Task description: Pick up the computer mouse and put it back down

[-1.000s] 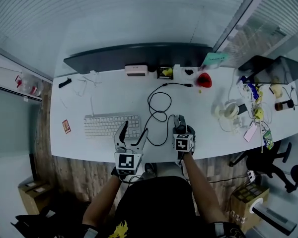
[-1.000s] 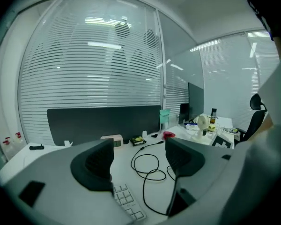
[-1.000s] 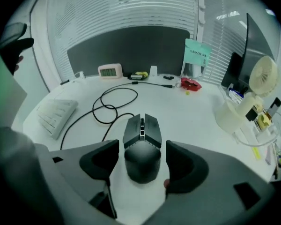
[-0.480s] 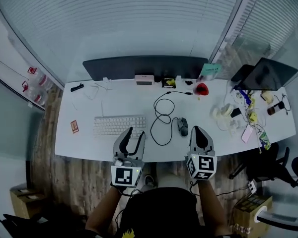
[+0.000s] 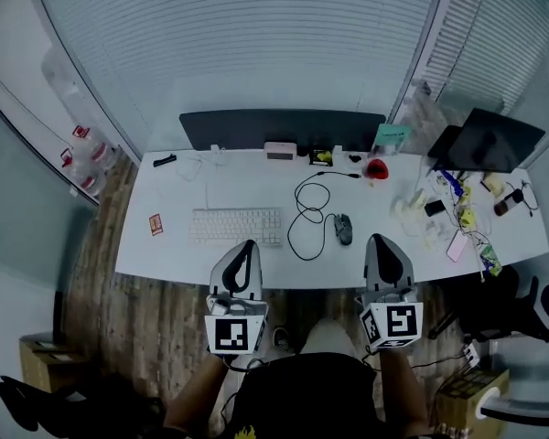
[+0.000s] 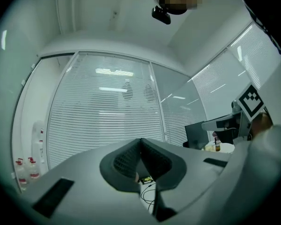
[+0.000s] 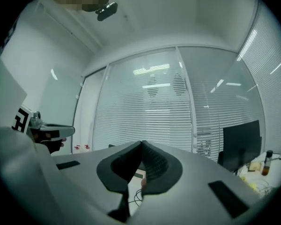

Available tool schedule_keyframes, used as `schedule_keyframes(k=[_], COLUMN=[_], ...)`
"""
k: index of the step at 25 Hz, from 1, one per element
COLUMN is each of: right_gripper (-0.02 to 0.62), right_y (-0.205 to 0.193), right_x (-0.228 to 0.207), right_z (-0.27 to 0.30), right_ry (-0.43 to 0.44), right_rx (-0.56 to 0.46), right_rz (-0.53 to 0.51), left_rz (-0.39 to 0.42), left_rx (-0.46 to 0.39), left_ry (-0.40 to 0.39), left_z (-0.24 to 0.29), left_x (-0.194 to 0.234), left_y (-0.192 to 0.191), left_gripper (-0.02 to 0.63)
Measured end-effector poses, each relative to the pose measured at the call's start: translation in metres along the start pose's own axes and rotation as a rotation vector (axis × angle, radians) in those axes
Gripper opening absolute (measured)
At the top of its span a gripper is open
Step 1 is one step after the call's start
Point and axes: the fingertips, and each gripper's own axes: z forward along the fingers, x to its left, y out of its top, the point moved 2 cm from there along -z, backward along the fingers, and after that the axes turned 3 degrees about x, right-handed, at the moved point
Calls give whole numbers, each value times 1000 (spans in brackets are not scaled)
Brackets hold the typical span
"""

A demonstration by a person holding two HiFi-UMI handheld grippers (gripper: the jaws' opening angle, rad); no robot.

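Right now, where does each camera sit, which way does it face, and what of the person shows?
Head view: on the head, looking steeply down at the white desk and dark grey computer mouse; forearms, left gripper and right gripper show.
Left gripper view: on that gripper, facing white slatted blinds; its shut jaws show.
Right gripper view: likewise, facing the blinds; shut jaws show.
Shared: both gripper views show the blinds and the other gripper.

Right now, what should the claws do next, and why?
Probably lower both claws to rest. The computer mouse lies free on the desk, and the left claw, just closed, and the right claw are shut, empty and lifted clear of it.
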Motion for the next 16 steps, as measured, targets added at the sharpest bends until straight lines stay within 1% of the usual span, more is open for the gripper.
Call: schedule_keyframes(k=[2,4,5,6,9,12,16], right_gripper=[12,12,12,12,12,12,12], right_y=[11,25,31,37,47,39,22], right_x=[-9,-26,-34,-40,-50,-66,-99], right_z=[-7,-15,-21,-28,-52,-83,-116], right_ry=[63,86,90,97,148,195,238], right_rx=[-20,-45,-59,-69,-81,-71,-44], right_rz=[-20,-17,-14,-14,-33,-45,-37], left_rz=[38,92,105,105,71,100,102], left_rx=[18,0,2,17,45,74,106], left_ry=[21,7,4,16,54,63,95], left_z=[-16,-24,-26,-28,-32,-44,-60], left_x=[-10,-25,-32,-37,-61,-98,-149], left_y=[5,18,21,22,24,20,8], left_gripper=[12,12,12,12,12,12,12])
